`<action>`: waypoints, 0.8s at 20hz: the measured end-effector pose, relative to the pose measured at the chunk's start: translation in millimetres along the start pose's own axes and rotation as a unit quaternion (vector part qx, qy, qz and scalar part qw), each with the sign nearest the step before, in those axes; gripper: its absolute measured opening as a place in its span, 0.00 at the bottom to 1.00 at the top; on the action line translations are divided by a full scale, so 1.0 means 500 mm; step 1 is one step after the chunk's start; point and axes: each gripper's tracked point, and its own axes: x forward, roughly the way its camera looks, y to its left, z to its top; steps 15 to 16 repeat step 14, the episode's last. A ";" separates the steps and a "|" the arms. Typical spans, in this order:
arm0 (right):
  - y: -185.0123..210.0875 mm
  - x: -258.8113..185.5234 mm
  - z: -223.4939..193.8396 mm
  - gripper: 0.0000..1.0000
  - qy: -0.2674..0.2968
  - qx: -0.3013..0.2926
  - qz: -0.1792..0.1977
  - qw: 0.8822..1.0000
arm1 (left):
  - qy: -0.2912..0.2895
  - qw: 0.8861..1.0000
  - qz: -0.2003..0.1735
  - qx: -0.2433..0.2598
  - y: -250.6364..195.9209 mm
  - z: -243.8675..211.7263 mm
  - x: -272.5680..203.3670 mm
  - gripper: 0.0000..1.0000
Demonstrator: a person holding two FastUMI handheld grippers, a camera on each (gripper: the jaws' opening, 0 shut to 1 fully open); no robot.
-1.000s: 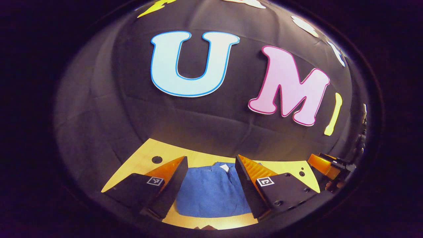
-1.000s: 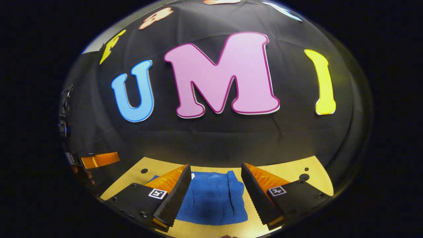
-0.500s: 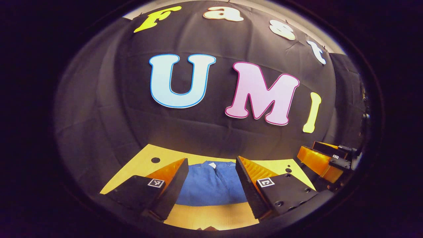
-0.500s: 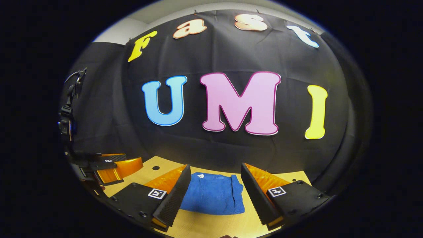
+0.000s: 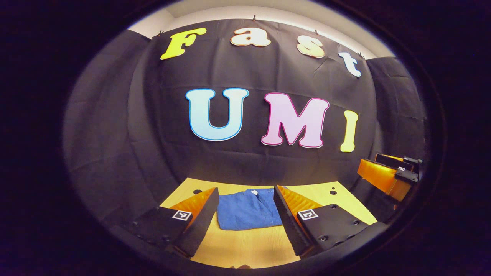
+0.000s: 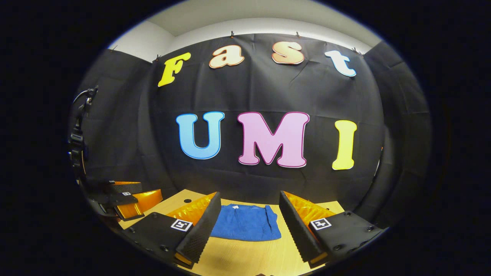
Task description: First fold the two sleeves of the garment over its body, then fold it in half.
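Left gripper (image 5: 245, 214): at 6 o'clock in the left gripper view, released, its 2 fingers spread wide with nothing between them; held above the table, clear of the cloth.
Right gripper (image 6: 249, 222): at 6 o'clock in the right gripper view, likewise released and carrying nothing; the wide gap frames the garment beyond it. It is also seen at 3 o'clock in the left gripper view, raised off the table.
Table (image 5: 245, 245): light wooden top, bare boards between the fingers and the cloth.
Garment (image 5: 247, 211): blue, lying flat on the table past both grippers, at 6 o'clock in each view, touched by neither. It reads as a compact rectangle with no sleeves sticking out, a small white tag (image 6: 235, 207) near its far edge.
Judged state: sleeves look folded in and the body halved, so the task appears finished or close to it; both tools being free and lifted suits that.
Far wall (image 6: 268, 184): black cloth rising at 12 o'clock behind the table.
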 end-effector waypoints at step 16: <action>0.016 -0.173 -0.039 0.95 -0.011 -0.006 0.004 1.000 | -0.058 0.998 0.018 0.016 0.011 -0.024 -0.241 0.82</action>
